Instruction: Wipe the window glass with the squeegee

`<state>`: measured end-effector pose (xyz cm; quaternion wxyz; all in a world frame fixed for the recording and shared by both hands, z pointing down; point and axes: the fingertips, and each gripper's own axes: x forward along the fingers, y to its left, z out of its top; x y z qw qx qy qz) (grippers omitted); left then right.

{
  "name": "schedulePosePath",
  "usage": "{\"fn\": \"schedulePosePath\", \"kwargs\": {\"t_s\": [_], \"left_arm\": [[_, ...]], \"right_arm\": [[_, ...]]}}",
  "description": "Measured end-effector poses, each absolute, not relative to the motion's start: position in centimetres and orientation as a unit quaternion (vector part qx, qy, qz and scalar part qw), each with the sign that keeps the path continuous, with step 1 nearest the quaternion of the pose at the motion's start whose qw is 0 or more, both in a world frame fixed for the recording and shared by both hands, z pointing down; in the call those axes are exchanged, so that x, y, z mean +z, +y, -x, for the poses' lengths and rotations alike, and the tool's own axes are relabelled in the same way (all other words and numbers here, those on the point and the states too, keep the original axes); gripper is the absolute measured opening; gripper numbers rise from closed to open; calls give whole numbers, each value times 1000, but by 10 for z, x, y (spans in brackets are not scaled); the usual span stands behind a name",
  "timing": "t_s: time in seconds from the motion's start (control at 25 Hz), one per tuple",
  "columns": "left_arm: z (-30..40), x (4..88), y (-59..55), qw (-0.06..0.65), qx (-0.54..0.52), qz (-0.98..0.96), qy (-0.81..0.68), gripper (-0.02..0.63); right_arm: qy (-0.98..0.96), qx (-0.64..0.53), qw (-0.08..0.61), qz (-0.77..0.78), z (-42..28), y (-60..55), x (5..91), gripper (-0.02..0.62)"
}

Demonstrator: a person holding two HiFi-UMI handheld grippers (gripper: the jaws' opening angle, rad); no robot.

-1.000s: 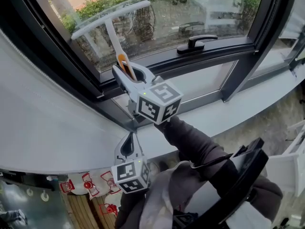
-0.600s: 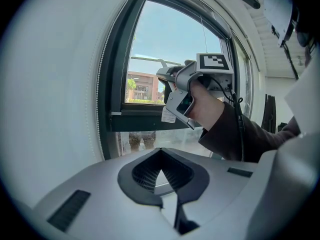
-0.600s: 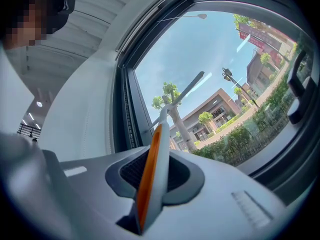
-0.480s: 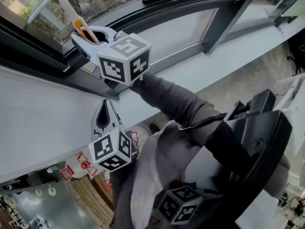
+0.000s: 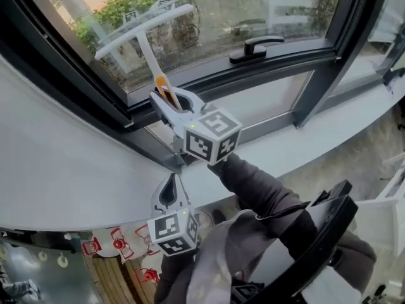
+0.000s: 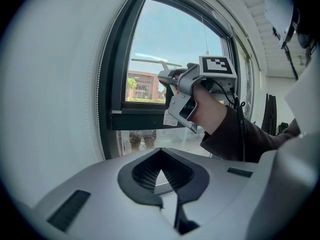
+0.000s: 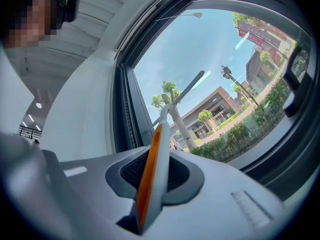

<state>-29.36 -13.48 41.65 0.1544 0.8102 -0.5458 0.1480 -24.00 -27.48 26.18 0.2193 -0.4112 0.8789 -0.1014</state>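
Right gripper view: squeegee (image 7: 161, 126) handle base hidden within just-tightened right tongs (image 7: 150, 169); left tongs (image 6: 160, 160) closed, empty

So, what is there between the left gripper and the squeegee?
The right gripper, whose jaws have just been closing further on the squeegee by its handle, and below it the dark window frame. The head view shows this.

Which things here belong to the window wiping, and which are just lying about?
In use: squeegee; right gripper, gripping its handle and just closed tighter; window glass.
Just about: left gripper, shut and empty; window handle; small red items lower left.
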Motion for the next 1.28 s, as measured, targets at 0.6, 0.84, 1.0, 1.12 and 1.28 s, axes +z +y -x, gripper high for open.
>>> {"fn": "schedulePosePath", "kwargs": {"t_s": [0.6,0.84,1.0,1.12,1.28], "left_arm": [[292,414,-135,151,150,-812,-543,0],[291,418,-133,157,153,-813,-540,0],[290,419,-131,157,156,-812,-540,0],[292,419,-130,155,155,-812,-541,0],[293,421,-129,161,158,-809,-543,0]], "right_arm": [[878,-121,213,411,241,-274,278,48],[880,-131,210,406,242,-273,285,44],[882,-144,207,398,246,-272,293,37],[882,-152,205,395,248,-271,299,34],[883,-153,202,395,248,-271,302,29]]}}
